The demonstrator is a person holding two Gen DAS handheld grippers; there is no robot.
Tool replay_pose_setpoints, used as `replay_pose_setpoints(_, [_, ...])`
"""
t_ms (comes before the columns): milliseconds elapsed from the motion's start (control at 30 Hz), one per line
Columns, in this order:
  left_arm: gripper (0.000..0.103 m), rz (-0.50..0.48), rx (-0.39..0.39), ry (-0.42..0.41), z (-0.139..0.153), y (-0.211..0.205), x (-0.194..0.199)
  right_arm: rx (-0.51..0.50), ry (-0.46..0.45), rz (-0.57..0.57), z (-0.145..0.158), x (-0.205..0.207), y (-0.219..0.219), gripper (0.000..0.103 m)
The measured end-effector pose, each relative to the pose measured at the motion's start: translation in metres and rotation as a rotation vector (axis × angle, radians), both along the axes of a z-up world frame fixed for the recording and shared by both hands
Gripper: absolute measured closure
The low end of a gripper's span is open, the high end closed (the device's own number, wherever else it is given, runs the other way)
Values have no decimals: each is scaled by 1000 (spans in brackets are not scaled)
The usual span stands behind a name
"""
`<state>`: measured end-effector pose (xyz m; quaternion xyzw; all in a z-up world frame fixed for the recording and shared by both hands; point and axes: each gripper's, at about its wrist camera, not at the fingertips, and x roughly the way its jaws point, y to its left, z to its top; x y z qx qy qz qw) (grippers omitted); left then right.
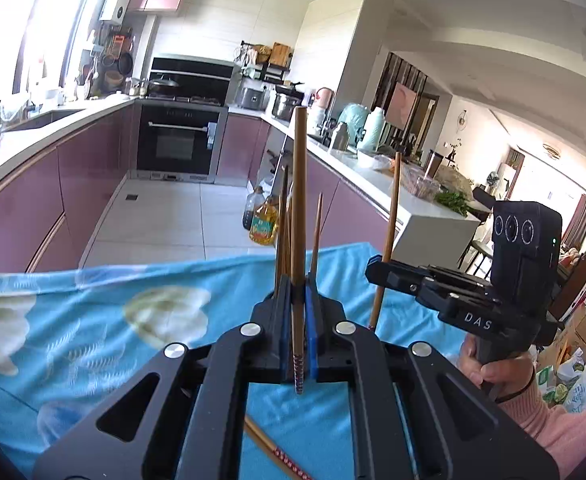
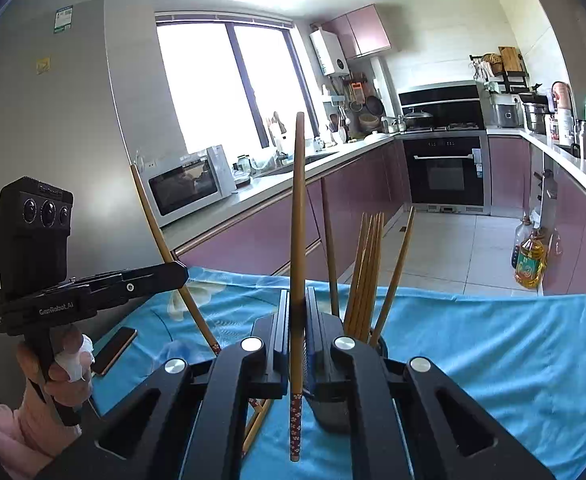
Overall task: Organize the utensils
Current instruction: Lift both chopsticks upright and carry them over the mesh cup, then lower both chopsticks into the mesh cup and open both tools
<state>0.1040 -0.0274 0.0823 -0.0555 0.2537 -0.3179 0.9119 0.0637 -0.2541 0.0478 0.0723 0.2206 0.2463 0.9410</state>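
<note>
So I am holding two chopsticks, one in each gripper. The left chopstick (image 1: 299,216) is standing nearly straight up in the left gripper (image 1: 300,308), with its thin plain end pointing to 12 o'clock and its red-patterned end hanging down toward 6 o'clock. The right chopstick (image 2: 298,240) is standing the same way in the right gripper (image 2: 298,320). Both pairs of jaws are squeezing tight on the sticks, low down on the shaft just above the patterned part.

These sticks are looking like wood or bamboo, so I am guessing they are light and stiff and will not bend. They are thin, round and smooth, so I am thinking they can slip or swing in the jaws. Gripping low is leaving a long top end waving about, so holding nearer the middle would be steadier.

At about 1 o'clock from the right gripper, a bunch of chopsticks (image 2: 367,276) is standing in a dark holder (image 2: 377,344), and I am guessing that is where my sticks belong. The holder is mostly hiding behind my gripper. One more loose chopstick (image 1: 277,454) is lying on the blue flowered cloth (image 1: 93,320) at 6 o'clock under the left gripper.

Out at 3 o'clock in the left view, a person's hand (image 1: 501,368) in a pink sleeve is gripping the other handle. A small dark flat thing (image 2: 113,350) is lying on the cloth at 9 o'clock in the right view.
</note>
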Motion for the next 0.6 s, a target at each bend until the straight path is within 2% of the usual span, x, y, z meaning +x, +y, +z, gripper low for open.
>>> replay_pose_setpoints(300, [96,11,-25,-28,24,-17,25,28,-56,-44,17,23,-4,97])
replay_pose_setpoints(433, [96,37,16,-40,22,-28,35,41,-57,-65,14,35,-5,97])
replay_pose_setpoints(600, [96,39,78,0,3,-42,49,36,-16,-78,-2,48,-4,97])
